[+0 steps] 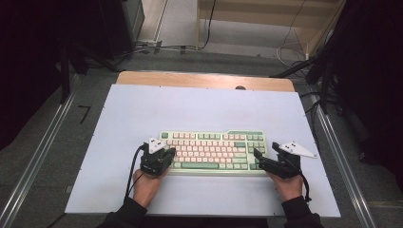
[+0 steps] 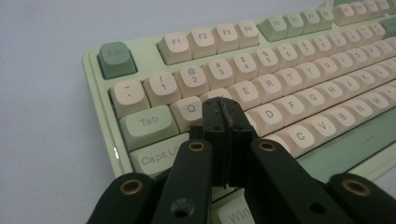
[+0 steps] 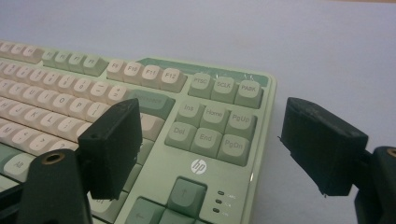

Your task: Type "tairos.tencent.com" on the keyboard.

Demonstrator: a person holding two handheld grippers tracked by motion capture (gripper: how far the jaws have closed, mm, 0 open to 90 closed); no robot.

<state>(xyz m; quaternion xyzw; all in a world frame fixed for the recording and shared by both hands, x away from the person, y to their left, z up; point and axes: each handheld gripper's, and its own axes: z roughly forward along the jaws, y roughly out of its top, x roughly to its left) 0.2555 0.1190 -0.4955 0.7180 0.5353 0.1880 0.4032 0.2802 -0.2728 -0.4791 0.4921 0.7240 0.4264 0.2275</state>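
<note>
We find the pale-green plastic keyboard with cream keycaps [image 1: 214, 150] lying mid-table. The left gripper [image 2: 223, 122], jaws closed empty, sits over its letter keys; the right gripper [image 3: 212, 149] gapes wide beside its end. Pressing appears barely begun.

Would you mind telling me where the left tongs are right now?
In the high view, the left tongs sit at the left end of the green keyboard; in the left gripper view their shut tips rest over the keys beside Q.

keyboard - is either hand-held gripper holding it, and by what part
Nothing is held. The left hand-held gripper is shut with nothing between its jaws, its tip over the letter keys of the keyboard. The right hand-held gripper is open, astride the keyboard's right end without gripping.
</note>
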